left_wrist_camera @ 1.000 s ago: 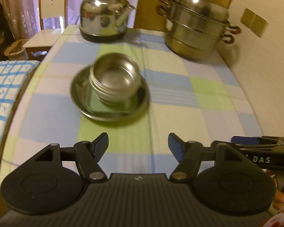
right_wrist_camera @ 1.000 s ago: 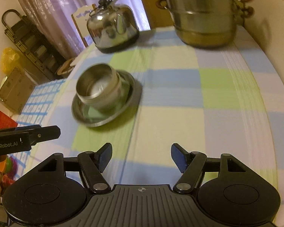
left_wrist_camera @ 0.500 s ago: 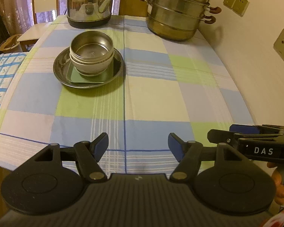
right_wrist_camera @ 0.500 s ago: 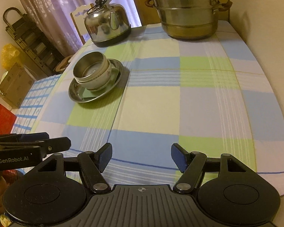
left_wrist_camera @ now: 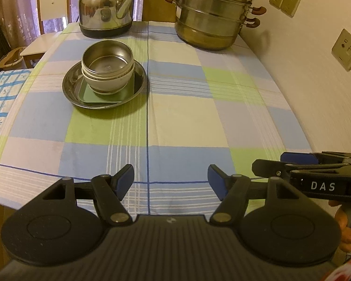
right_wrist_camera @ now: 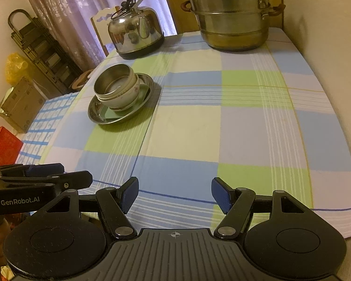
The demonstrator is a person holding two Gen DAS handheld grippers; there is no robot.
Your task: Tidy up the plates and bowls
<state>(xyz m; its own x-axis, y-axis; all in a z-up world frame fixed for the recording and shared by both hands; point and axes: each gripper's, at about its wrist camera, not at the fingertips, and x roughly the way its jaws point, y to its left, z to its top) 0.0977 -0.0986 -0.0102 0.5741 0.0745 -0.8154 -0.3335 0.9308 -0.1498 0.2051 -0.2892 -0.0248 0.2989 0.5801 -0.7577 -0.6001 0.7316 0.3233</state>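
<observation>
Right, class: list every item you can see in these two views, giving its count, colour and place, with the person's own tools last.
Metal bowl: one, silver, nested in the white bowl.
White bowl: one, on the green plate.
Green plate: one, square, inside the round metal plate.
Metal plate: one, silver, table's left half.
Kettle: one, silver, far edge.
Steamer pot: one, steel, far right.
Tablecloth: one, checked.
Chair: one, pale, behind the table.
Left gripper: jaws open, empty.
Right gripper: jaws open, empty.
</observation>
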